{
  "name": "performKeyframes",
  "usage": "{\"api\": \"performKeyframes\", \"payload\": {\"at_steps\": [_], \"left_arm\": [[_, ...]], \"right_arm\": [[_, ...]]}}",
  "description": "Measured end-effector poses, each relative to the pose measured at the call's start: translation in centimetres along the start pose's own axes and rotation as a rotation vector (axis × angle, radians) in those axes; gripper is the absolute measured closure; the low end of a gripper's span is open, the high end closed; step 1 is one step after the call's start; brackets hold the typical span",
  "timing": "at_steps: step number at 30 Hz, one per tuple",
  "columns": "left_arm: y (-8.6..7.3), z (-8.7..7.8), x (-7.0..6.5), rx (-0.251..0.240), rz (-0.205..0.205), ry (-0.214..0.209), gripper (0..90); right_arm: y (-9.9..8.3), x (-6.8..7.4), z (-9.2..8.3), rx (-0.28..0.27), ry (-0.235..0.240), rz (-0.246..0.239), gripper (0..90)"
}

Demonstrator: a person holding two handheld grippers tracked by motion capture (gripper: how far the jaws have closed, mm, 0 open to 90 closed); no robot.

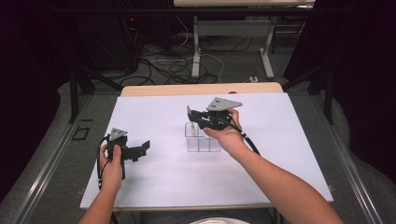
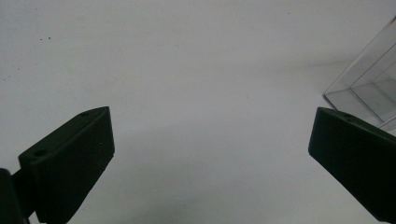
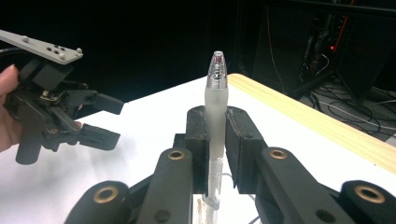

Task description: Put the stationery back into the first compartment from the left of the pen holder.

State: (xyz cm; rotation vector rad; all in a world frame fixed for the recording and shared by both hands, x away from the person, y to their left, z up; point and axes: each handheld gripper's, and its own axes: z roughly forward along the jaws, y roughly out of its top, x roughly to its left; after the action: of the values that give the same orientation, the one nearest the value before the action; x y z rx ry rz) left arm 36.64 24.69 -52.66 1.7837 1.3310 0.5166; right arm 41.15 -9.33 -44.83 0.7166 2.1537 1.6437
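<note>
My right gripper [image 3: 215,154] pinches a frosted pen [image 3: 216,112] upright between its pads, just above the clear plastic holder [image 1: 201,140] on the white table [image 1: 280,154]. My left gripper [image 1: 140,149] rests nearby, jaws spread wide around nothing.

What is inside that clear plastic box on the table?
The right claw is shut on a pen, held upright above the clear box. Its lower end reaches down towards a compartment, but the claw and hand cover most of the box, so its contents are hidden.
</note>
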Motion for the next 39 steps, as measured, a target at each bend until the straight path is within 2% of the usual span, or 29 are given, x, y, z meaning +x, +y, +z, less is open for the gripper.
{"api": "performKeyframes", "payload": {"at_steps": [7, 9, 12, 18, 21, 22, 25, 26, 28, 29, 31, 33, 37, 39], "left_arm": [[0.0, 0.0, 0.0, 0.0, 0.0, 0.0, 0.4], [0.0, 0.0, 0.0, 0.0, 0.0, 0.0, 0.4], [0.0, 0.0, 0.0, 0.001, 0.0, -0.001, 0.4], [0.0, 0.0, 0.0, 0.0, 0.0, 0.0, 0.4], [0.0, 0.0, 0.0, 0.001, -0.001, 0.0, 0.4], [0.0, 0.0, 0.0, 0.004, 0.0, 0.0, 0.4], [0.0, 0.0, 0.0, 0.002, 0.002, 0.001, 0.4], [0.0, 0.0, -0.1, 0.002, 0.001, 0.0, 0.4], [0.0, 0.0, -0.1, 0.001, 0.001, 0.0, 0.4], [0.0, 0.0, 0.0, 0.001, 0.001, 0.0, 0.4], [0.0, 0.0, 0.0, 0.002, 0.0, 0.002, 0.4], [0.0, 0.0, 0.0, 0.002, 0.001, 0.001, 0.4], [0.0, 0.0, 0.0, 0.003, 0.002, 0.002, 0.4], [0.0, 0.0, 0.0, 0.004, 0.001, 0.002, 0.4]], "right_arm": [[-0.4, -0.1, 0.1, 0.021, 0.005, 0.005, 79.8], [-0.4, -0.1, 0.0, 0.04, 0.019, 0.018, 75.4], [-0.3, -0.1, -0.3, 0.005, 0.009, 0.02, 69.1], [0.1, 0.0, -1.3, -0.017, 0.024, 0.021, 61.4], [0.2, -0.1, -1.9, -0.042, 0.031, 0.043, 52.3], [0.2, -0.2, -2.0, -0.05, 0.038, 0.034, 51.5], [0.0, -0.5, -2.7, -0.047, 0.041, 0.032, 47.5], [-0.1, -0.6, -2.9, -0.028, 0.041, 0.023, 45.8], [-0.3, -0.9, -3.4, -0.016, 0.028, 0.007, 45.5], [-0.4, -1.0, -3.7, -0.01, 0.02, 0.017, 44.0], [-0.6, -1.3, -4.2, -0.012, -0.009, 0.001, 37.9], [-0.7, -1.6, -4.8, 0.005, -0.036, 0.006, 32.5], [-0.8, -1.9, -6.1, 0.057, -0.126, 0.019, 18.3], [-1.2, -2.1, -6.8, 0.09, -0.158, -0.001, 17.3]]}}
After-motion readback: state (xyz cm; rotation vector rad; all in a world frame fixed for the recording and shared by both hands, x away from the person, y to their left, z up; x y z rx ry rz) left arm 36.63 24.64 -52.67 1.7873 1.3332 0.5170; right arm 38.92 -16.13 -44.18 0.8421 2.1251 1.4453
